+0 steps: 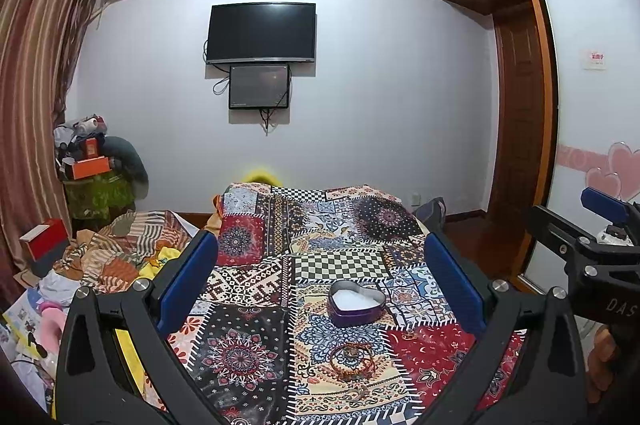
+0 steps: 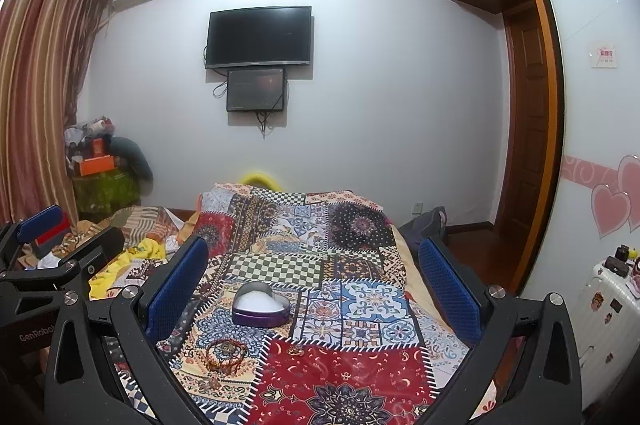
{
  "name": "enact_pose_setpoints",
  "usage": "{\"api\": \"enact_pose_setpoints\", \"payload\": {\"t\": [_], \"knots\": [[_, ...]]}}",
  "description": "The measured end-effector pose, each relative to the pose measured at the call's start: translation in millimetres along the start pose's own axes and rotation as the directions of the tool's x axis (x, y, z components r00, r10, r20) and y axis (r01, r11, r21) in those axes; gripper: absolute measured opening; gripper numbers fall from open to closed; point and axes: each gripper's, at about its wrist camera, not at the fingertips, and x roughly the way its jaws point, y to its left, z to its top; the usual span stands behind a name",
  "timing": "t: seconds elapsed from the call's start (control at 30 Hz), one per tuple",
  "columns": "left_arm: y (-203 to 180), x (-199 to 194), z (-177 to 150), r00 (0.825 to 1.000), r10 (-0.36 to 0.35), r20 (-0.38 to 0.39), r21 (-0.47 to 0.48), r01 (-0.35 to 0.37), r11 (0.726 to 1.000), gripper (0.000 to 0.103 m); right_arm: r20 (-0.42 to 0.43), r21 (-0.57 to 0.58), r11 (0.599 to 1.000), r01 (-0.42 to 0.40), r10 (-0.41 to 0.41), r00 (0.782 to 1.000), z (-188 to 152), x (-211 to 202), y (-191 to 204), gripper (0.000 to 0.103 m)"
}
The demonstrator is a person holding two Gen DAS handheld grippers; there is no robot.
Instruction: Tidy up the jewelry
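A purple heart-shaped tin [image 1: 356, 303] with a white lining stands open on the patchwork bedspread [image 1: 248, 353]; it also shows in the right wrist view [image 2: 260, 307]. Beaded bracelets [image 1: 354, 357] lie in a small pile just in front of the tin, also in the right wrist view [image 2: 226, 355]. A small ring [image 2: 295, 349] lies on the red patch. My left gripper [image 1: 320, 285] is open and empty, held above the bed with the tin between its fingers in view. My right gripper [image 2: 314, 287] is open and empty, to the right of the left one.
A rumpled blanket [image 1: 120, 245] and clutter lie left of the bed. A white suitcase [image 2: 600, 309] stands at the right by the wardrobe. A TV [image 1: 260, 33] hangs on the far wall.
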Motion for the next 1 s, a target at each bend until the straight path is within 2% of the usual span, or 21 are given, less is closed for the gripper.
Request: {"api": "enact_pose_setpoints", "payload": {"t": [1.0], "knots": [[-2.3, -1.2, -1.0, 1.0, -0.006, 0.0, 0.011, 0.006, 1.0, 0.103, 0.006, 0.002, 1.0, 0.002, -0.002, 1.0, -2.5, -2.3, -1.0, 0.103]]}}
